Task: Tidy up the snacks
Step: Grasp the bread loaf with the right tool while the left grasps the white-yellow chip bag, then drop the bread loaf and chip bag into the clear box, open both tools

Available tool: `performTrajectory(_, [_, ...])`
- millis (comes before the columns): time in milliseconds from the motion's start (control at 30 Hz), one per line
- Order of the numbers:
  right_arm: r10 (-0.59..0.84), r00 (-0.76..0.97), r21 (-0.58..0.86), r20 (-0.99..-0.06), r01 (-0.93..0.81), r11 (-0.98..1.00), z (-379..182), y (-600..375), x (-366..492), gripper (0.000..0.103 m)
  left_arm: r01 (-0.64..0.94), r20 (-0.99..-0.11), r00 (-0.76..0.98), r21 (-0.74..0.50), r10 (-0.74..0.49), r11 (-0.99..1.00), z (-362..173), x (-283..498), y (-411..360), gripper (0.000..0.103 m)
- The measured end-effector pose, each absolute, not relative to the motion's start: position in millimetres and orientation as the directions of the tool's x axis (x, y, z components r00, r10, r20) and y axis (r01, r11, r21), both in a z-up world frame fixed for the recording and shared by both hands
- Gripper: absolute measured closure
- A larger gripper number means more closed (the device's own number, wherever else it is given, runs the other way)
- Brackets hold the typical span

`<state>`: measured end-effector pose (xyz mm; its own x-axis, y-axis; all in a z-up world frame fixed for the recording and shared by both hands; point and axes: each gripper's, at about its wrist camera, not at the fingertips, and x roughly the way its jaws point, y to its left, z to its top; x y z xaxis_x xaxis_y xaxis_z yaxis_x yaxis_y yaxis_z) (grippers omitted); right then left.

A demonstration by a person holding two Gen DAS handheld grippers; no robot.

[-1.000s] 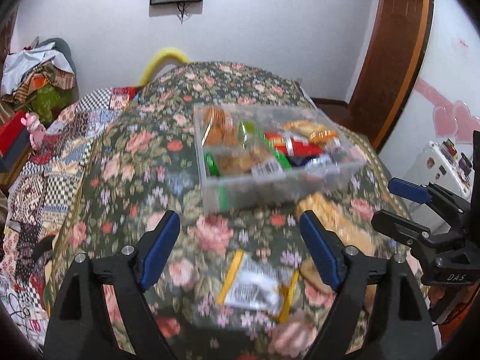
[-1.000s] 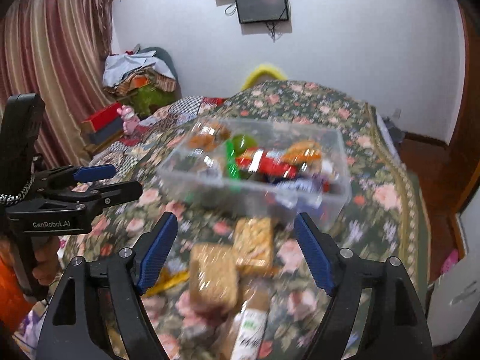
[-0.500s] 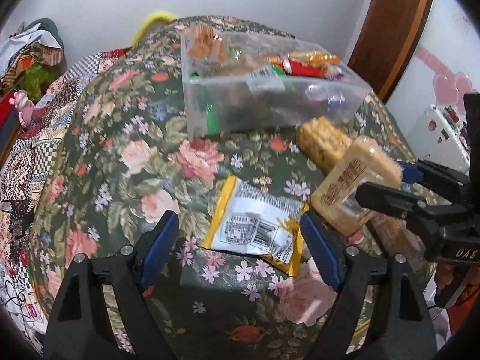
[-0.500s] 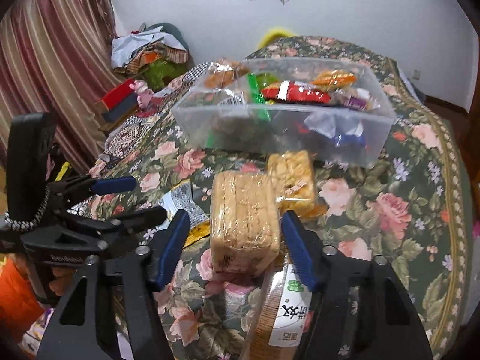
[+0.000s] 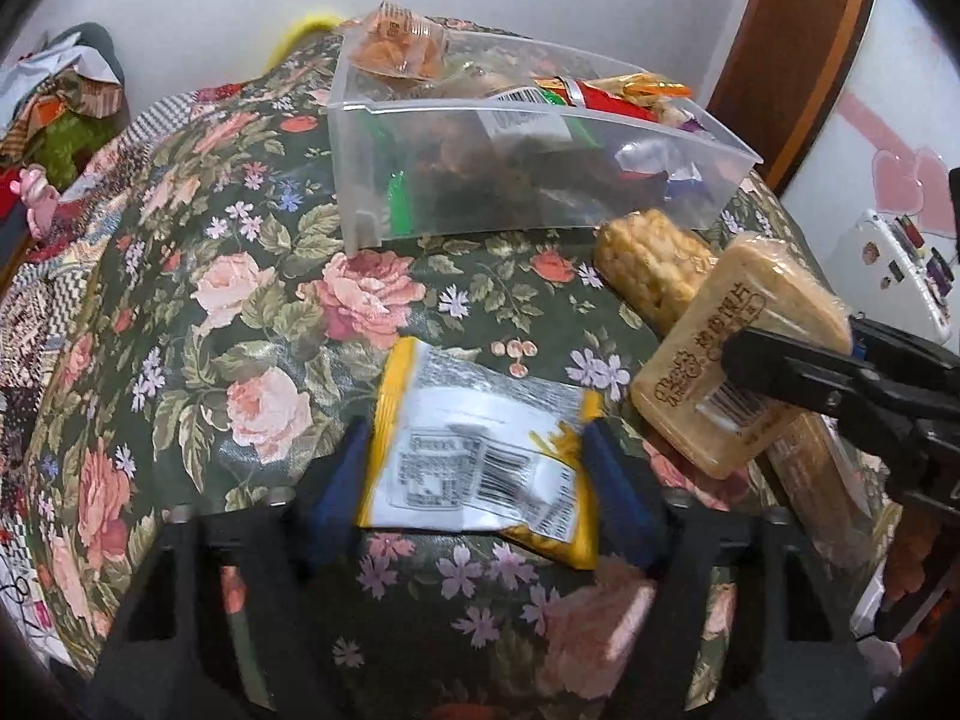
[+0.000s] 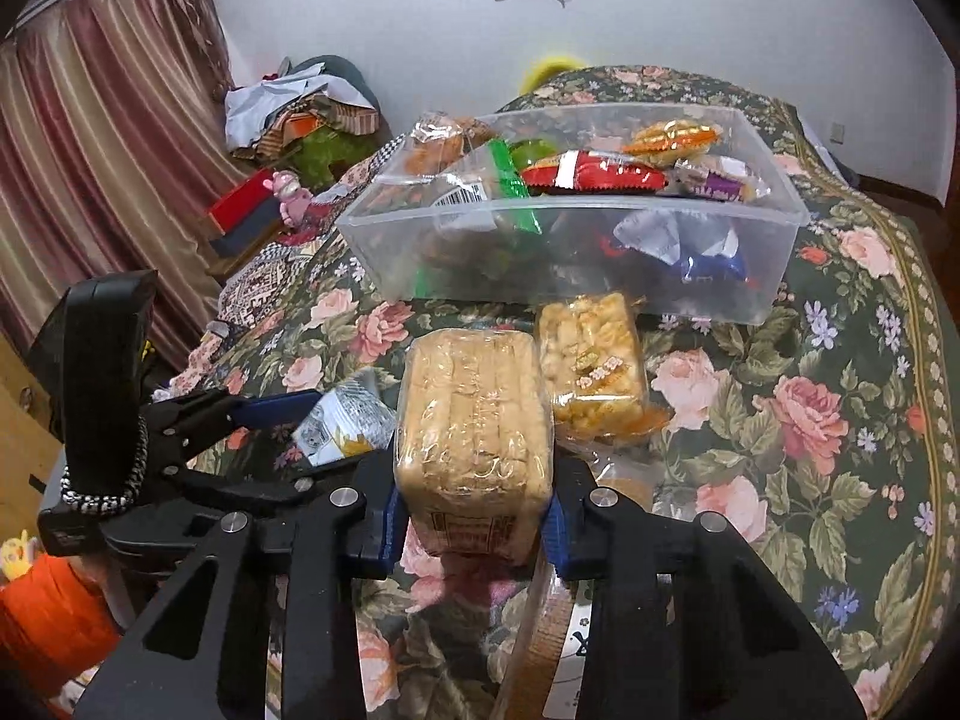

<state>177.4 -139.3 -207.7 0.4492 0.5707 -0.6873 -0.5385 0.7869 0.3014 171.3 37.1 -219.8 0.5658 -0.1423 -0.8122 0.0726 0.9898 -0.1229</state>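
Two claws are each gripping a snack beside a clear bin.

Left wrist view: the left claw [image 5: 477, 474] is pinching one yellow-edged foil packet [image 5: 480, 459], light and crinkly, by its sides on the floral bed.
Right wrist view: the right claw [image 6: 474, 516] is squeezing one wrapped biscuit pack [image 6: 474, 420], likely crumbly; one rice cracker pack [image 6: 591, 366] is lying before the clear bin [image 6: 600, 264].

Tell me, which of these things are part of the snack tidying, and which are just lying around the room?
Part of the job:
clear bin
biscuit pack in right gripper
yellow packet between left gripper fingers
rice cracker bar

Lying about:
pile of clothes
pink toy
curtain
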Motion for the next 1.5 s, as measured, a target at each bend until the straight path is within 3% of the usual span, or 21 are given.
performTrajectory(267, [0.59, 0.472, 0.319, -0.655, -0.536, 0.782, -196.1, -144.3, 181.1, 0.07, 0.063, -0.804, 0.577, -0.134, -0.145, 0.989, -209.6, 170.5, 43.5, 0.055])
performTrajectory(1133, [0.562, 0.66, 0.257, -0.499, -0.506, 0.823, -118.1, -162.2, 231.2, 0.07, 0.082, -0.62, 0.774, -0.101, -0.127, 0.992, -97.8, 226.8, 31.0, 0.055])
performTrajectory(1500, [0.543, 0.68, 0.283, -0.493, -0.465, 0.839, -124.0, -157.6, 274.0, 0.07, 0.057, -0.637, 0.759, -0.14, -0.134, 0.988, -101.9, 289.9, 27.7, 0.055])
